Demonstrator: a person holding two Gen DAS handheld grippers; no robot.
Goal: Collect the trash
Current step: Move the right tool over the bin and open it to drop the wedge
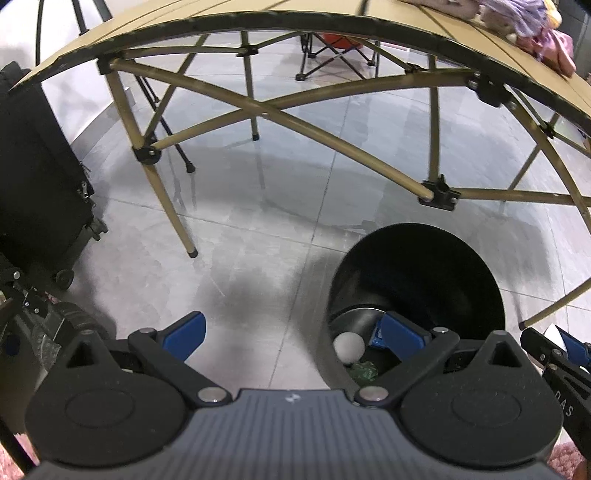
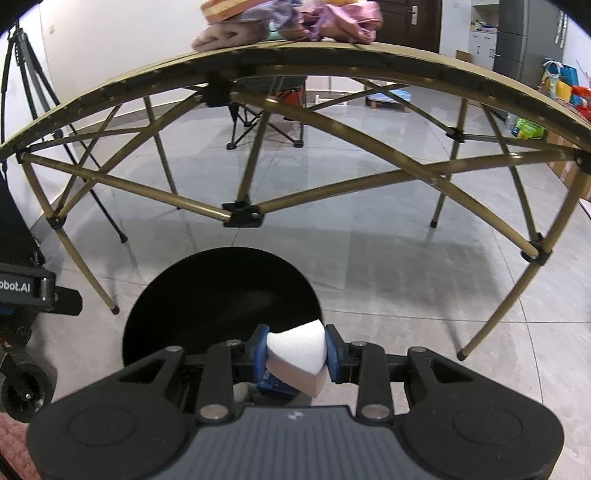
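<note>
A round black trash bin (image 1: 476, 273) stands on the tiled floor beside the folding table; in the right wrist view the trash bin (image 2: 166, 314) lies just ahead of my fingers. At its bottom lie a white ball (image 1: 349, 348), a green scrap (image 1: 364, 371) and a blue item. My left gripper (image 1: 291, 334) is open and holds nothing, its right finger over the bin's rim. My right gripper (image 2: 295, 352) is shut on a white foam wedge (image 2: 297, 352), held above the bin's near edge. The right gripper (image 1: 554, 350) also shows at the left wrist view's right edge.
A tan folding table (image 2: 295, 55) on crossed metal legs (image 1: 236, 107) arches over the scene, with cloths piled on top (image 2: 288, 22). A black wheeled case (image 1: 37, 177) stands left, a tripod (image 2: 29, 74) and a folding chair (image 2: 266, 118) behind. Boxes and bags sit far right (image 2: 554, 96).
</note>
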